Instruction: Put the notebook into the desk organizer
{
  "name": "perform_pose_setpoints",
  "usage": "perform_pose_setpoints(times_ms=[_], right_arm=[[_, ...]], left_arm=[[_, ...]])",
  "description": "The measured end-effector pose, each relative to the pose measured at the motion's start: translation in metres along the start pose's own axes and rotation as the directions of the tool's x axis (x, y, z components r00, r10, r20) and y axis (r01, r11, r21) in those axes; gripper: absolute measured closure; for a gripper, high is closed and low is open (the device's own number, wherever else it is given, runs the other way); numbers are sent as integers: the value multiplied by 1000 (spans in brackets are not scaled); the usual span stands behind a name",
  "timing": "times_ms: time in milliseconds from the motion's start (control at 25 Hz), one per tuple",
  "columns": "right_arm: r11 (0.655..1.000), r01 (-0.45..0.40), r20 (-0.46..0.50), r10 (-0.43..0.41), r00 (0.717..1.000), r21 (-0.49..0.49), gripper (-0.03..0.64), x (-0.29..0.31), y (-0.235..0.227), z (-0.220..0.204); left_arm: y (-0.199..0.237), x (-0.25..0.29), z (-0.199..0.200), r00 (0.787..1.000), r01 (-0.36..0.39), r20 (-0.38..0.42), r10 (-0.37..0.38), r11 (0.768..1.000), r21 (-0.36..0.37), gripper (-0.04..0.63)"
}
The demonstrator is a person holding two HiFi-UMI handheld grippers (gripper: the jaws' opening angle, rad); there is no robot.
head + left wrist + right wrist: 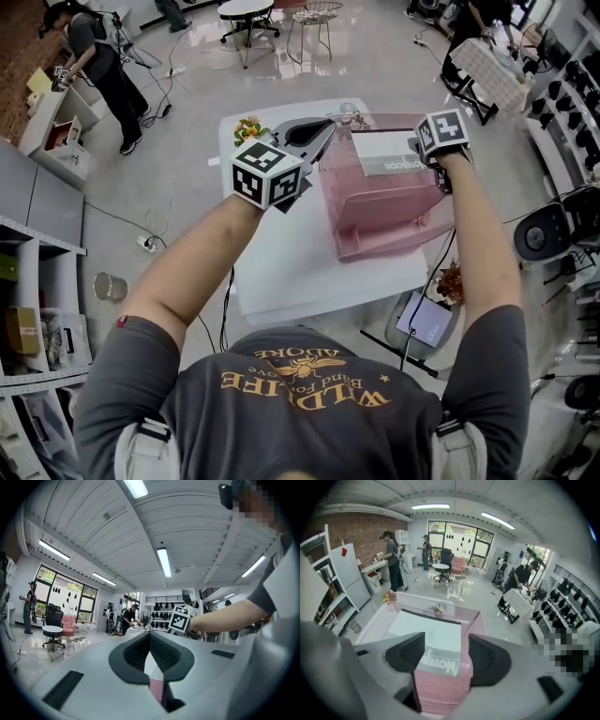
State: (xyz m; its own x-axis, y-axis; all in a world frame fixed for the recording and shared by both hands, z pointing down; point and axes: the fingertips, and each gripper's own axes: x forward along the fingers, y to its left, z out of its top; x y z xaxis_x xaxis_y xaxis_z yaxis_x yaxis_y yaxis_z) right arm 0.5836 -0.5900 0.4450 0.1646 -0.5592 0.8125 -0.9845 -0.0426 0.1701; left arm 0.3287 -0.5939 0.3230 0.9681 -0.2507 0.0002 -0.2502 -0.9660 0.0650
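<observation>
Notebook (433,634) lies flat in the open top of the pink mesh desk organizer (440,691) on the white counter (281,253); in the right gripper view its long axis runs 6 to 12 o'clock, dark spine edge at 12; the cover is pale, with a grey band at the 6 end bearing white lettering, apparently "Notebook", seen upside down; the right tongs (446,638) are held open just above that band; the left tongs (150,637) are closed, tips together.

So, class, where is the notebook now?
Head view, right of centre: the notebook lies on the pink desk organizer, its near end between the right gripper's open jaws.
</observation>
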Motion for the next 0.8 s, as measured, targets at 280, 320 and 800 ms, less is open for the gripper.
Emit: perform_pose_setpoints(times_ms=[280,320,800], right_arm=[[967,-254,398,247,883,-38,344,-86,88,56],[957,-285,445,279,851,-55,344,-102,105,61],[850,-469,671,495,552,-241,517,-205,314,62]], left_arm=[[-4,-71,11,999,-19,30,19,1000,9,594],[-3,-87,12,999,-28,34,28,1000,6,594],[13,-311,26,971,-229,62,230,973,-24,595]])
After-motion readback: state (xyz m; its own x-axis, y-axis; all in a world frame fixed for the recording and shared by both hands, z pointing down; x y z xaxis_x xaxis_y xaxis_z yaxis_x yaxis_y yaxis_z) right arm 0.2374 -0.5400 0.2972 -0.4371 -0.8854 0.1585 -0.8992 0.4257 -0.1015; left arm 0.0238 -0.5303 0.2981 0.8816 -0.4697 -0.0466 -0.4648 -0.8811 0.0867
